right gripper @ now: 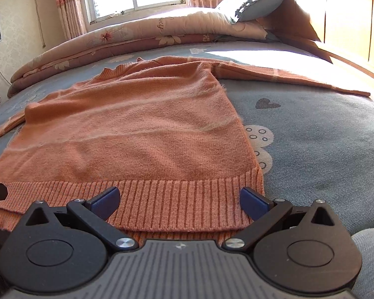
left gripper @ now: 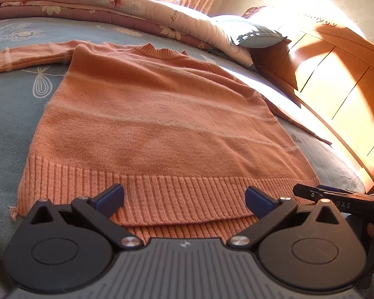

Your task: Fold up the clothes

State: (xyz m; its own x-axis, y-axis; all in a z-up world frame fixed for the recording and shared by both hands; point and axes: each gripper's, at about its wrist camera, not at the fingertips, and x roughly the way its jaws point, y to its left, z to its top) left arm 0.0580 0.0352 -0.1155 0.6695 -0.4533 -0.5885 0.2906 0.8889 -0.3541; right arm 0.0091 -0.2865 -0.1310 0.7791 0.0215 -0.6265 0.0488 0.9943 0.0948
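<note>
Both claws sit low over the sweater's ribbed hem, fingers spread wide and gripping nothing. Left claw [left gripper: 184,199] hovers over the middle-left of the hem; right claw [right gripper: 179,200] hovers over the hem near its right corner, with 1 blue fingertip [right gripper: 253,200] close to the knit's side edge.

Beyond them the orange sweater [left gripper: 149,114] lies flat on the bed [left gripper: 10,104], collar away from the claws, 1 sleeve [left gripper: 22,58] stretched out to the left and the other sleeve [right gripper: 286,76] out to the right toward the wooden headboard [left gripper: 341,79]. A rolled floral quilt [right gripper: 127,39] and a pillow [right gripper: 256,3] sit past the collar.

Risks, as I judge them from here:

1. The hem shows 2 layers (the lower one peeks out under the upper, closest to the claws). A shallow pinch could take only the top layer, so the front would lift and the back stay put, leaving a crooked fold.
2. The right claw sits so near the side edge that closing may catch only a sliver of rib, which could slip out.
3. Uneven lifting between the 2 claws would skew the body.
4. Both sleeves are still spread; folding the body first could drag them into bunches.
</note>
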